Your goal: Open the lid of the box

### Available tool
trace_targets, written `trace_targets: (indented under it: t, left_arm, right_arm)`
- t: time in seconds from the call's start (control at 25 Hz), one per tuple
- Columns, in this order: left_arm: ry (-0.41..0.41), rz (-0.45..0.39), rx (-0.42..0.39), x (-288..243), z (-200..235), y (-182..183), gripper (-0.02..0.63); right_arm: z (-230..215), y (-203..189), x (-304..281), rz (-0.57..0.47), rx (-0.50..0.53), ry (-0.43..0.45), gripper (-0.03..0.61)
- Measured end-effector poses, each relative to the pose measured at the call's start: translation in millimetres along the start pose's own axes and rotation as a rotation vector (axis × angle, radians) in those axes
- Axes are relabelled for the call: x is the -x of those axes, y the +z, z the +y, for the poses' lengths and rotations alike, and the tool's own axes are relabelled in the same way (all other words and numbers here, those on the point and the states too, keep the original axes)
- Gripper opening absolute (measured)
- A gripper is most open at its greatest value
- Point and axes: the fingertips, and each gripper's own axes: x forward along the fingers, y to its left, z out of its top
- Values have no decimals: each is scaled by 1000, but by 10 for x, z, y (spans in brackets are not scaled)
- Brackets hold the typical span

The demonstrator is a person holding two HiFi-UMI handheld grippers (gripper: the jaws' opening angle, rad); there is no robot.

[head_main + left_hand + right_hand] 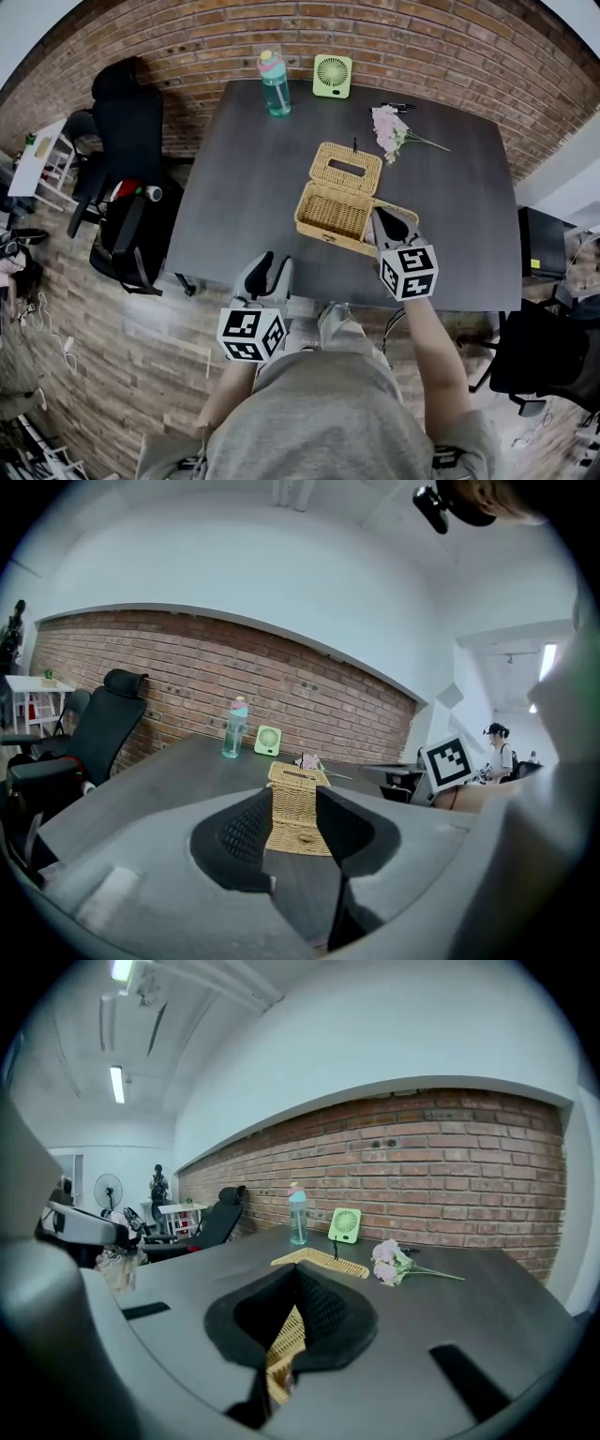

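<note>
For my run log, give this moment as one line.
wicker box: lid open, raised at the back | left gripper: open, empty, short of box | right gripper: shut, at box's right front corner

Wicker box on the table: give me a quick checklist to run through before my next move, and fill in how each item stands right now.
1. Lid swung back off the wicker box: ok.
2. Left gripper open, nothing between its jaws: ok.
3. Right gripper shut: ok.
4. Right gripper free of the box: cannot tell; wicker shows close behind its shut jaws.
5. Bottle and fan apart from the lid: ok.
6. Flowers not touching the lid's corner: cannot tell; they lie right beside it.
</note>
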Motion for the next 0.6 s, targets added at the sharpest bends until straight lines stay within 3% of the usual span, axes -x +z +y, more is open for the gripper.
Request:
trace_targets:
  t: [0.6]
  left_arm:
    - [-14,-12,-32,812,-154,-268,57]
  right_arm:
    - [1088,-105,1207,-83,-18,32,3]
